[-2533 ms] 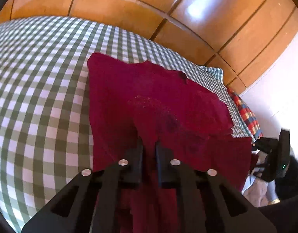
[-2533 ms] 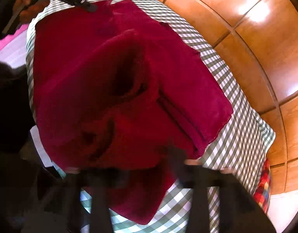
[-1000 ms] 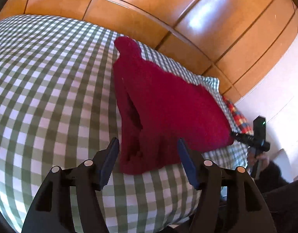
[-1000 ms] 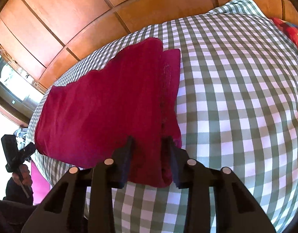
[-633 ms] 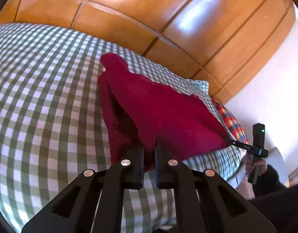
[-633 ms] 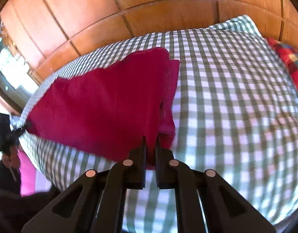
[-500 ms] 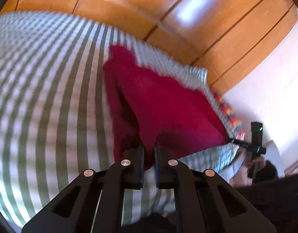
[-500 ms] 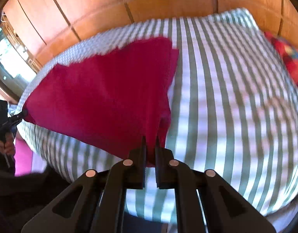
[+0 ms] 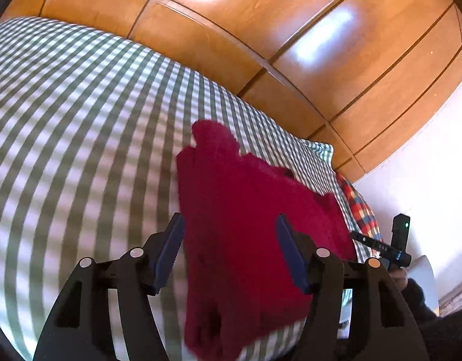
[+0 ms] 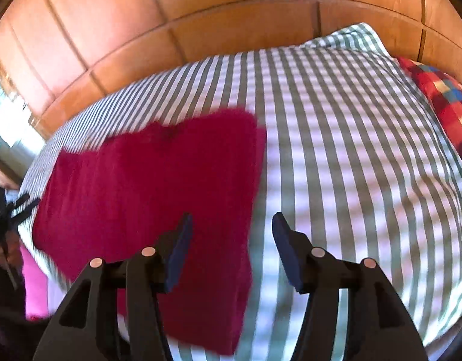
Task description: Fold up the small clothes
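Observation:
A dark red garment lies folded on the green-and-white checked bedspread. My left gripper is open, its fingers standing apart on either side of the garment's near end, holding nothing. In the right wrist view the same red garment lies flat, its near edge hanging toward the bed's edge. My right gripper is open and empty, with its left finger over the garment's right edge and its right finger over the bedspread. The image is motion-blurred.
A wooden panelled wall runs behind the bed. A red plaid pillow lies at the bed's far right. The other gripper shows at the right edge of the left wrist view. Pink cloth sits below the bed at left.
Both grippers were shut on the garment's near corners half a second ago; both have now opened and let it go. The garment has dropped onto the bedspread.

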Demonstrator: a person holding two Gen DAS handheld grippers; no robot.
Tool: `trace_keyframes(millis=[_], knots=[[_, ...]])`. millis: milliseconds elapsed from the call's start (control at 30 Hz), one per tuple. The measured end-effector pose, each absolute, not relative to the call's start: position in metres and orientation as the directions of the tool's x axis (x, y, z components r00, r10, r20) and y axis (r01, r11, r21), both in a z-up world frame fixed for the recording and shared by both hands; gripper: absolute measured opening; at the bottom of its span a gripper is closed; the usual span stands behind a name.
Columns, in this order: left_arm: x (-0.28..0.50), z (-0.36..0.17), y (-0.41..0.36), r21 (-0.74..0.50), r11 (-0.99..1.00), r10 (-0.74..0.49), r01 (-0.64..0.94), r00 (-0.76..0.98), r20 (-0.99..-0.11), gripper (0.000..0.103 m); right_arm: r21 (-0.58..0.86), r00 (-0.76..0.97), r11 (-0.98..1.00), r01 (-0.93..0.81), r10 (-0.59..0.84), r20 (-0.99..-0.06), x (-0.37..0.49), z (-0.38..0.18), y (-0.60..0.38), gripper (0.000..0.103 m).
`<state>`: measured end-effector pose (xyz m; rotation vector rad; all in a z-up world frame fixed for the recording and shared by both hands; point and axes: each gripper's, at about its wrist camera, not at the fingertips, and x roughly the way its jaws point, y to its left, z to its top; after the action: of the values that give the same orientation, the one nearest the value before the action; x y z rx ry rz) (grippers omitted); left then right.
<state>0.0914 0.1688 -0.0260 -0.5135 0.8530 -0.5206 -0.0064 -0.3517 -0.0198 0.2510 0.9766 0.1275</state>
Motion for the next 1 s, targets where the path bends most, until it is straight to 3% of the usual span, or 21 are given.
trace_keyframes(millis=[100, 167, 200, 233, 267, 500, 633, 767, 833, 967, 1000], knots=[[0.113, -0.033, 0.154, -0.604, 0.769, -0.608, 0.211, 0.534, -0.588, 0.061, 0.246, 0.545, 0.968, 0.045, 0.182, -0.819, 0.027, -0.026, -0.351, 0.054], [0.126, -0.040, 0.144, -0.594, 0.778, -0.601, 0.204, 0.516, -0.610, 0.057, 0.240, 0.527, 0.969, 0.060, 0.174, -0.832, 0.042, -0.034, -0.350, 0.046], [0.132, -0.044, 0.139, -0.587, 0.784, -0.597, 0.202, 0.506, -0.623, 0.049, 0.242, 0.519, 0.968, 0.058, 0.178, -0.836, 0.047, -0.037, -0.349, 0.029], [0.137, -0.046, 0.135, -0.581, 0.788, -0.594, 0.203, 0.497, -0.633, 0.024, 0.234, 0.517, 0.971, 0.054, 0.173, -0.838, 0.050, -0.038, -0.347, 0.017], [0.141, -0.046, 0.132, -0.574, 0.791, -0.594, 0.211, 0.488, -0.640, 0.009, 0.206, 0.531, 0.977, 0.049, 0.149, -0.834, 0.050, -0.034, -0.344, 0.012], [0.137, -0.006, 0.137, -0.556, 0.788, -0.586, 0.264, 0.600, -0.545, 0.007, 0.063, 0.688, 0.998, 0.000, 0.046, -0.724, 0.035, 0.020, -0.331, 0.009], [0.165, -0.014, 0.134, -0.525, 0.824, -0.535, 0.212, 0.595, -0.600, 0.007, 0.057, 0.662, 0.997, 0.048, 0.010, -0.749, 0.065, 0.005, -0.329, 0.009], [0.192, -0.042, 0.122, -0.477, 0.865, -0.480, 0.157, 0.534, -0.696, 0.007, 0.078, 0.542, 0.988, 0.136, -0.009, -0.840, 0.091, -0.053, -0.337, 0.009], [0.197, -0.055, 0.119, -0.449, 0.884, -0.450, 0.135, 0.506, -0.735, 0.007, 0.098, 0.539, 0.983, 0.155, -0.001, -0.842, 0.093, -0.068, -0.340, 0.010], [0.190, -0.057, 0.138, -0.510, 0.854, -0.485, 0.101, 0.504, -0.714, 0.008, 0.125, 0.560, 0.980, 0.155, 0.017, -0.829, 0.091, -0.066, -0.344, 0.014], [0.183, -0.053, 0.144, -0.518, 0.850, -0.489, 0.097, 0.512, -0.706, 0.008, 0.121, 0.562, 0.980, 0.155, 0.013, -0.827, 0.090, -0.063, -0.344, 0.020]])
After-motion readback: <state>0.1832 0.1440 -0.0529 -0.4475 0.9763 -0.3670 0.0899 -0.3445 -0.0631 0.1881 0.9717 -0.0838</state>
